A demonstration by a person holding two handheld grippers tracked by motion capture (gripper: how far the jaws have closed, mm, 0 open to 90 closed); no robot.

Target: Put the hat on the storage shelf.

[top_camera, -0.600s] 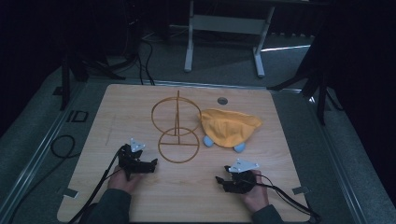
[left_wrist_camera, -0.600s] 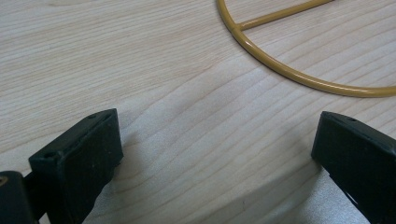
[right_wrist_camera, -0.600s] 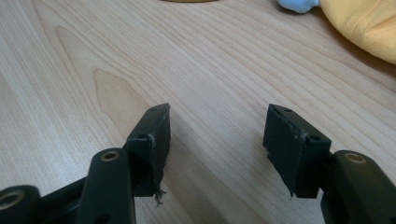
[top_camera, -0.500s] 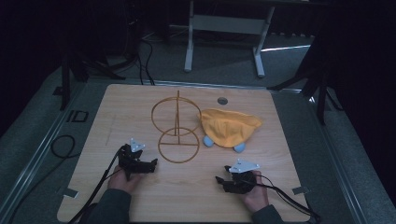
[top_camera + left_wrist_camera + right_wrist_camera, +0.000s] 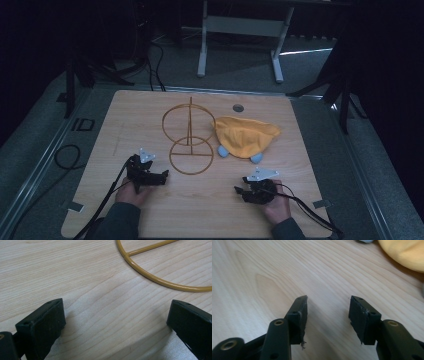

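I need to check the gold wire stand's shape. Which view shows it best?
The high view: the whole gold wire stand shows there, two rings joined by a straight rod, beside the yellow cloth. The left gripper view catches just an arc of one ring with a crossbar.

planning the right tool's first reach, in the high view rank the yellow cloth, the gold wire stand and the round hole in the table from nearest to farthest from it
From the right tool:
1. Yellow cloth, just ahead and slightly right.
2. Gold wire stand, ahead to the left.
3. Round hole, near the table's far edge.
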